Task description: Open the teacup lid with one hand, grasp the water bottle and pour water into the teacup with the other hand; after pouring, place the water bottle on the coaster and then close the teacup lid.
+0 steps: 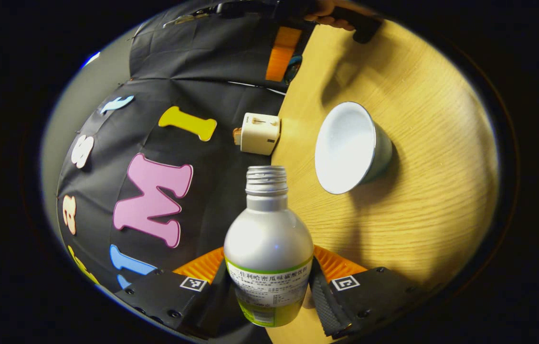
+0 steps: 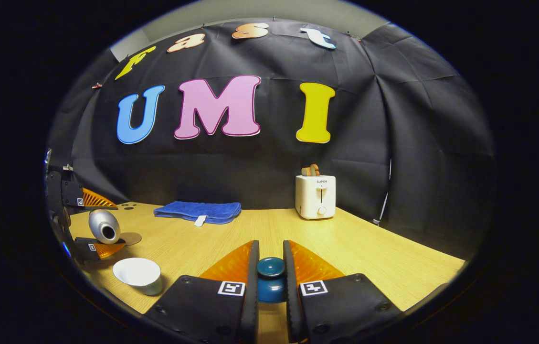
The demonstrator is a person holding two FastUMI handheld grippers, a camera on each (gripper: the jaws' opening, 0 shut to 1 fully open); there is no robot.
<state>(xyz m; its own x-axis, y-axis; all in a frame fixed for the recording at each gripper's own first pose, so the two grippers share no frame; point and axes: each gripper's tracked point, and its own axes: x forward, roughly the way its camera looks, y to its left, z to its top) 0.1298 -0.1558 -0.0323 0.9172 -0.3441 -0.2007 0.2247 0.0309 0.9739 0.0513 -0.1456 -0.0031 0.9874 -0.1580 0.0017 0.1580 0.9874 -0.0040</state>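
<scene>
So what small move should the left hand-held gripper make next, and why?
Probably bring the bottle's open mouth over the teacup. The left hand-held gripper holds the water bottle tipped beside the cup, and the right hand-held gripper holds the lid away.

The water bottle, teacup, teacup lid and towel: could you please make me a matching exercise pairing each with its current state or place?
Things:
1. water bottle
2. teacup
3. teacup lid
4. blue towel

States:
A. lying folded near the wall
B. open, standing on the table
C. held tipped over, cap off, by the left gripper
D. gripped in the jaws of the right gripper

Pairs: 1-C, 2-B, 3-D, 4-A
</scene>
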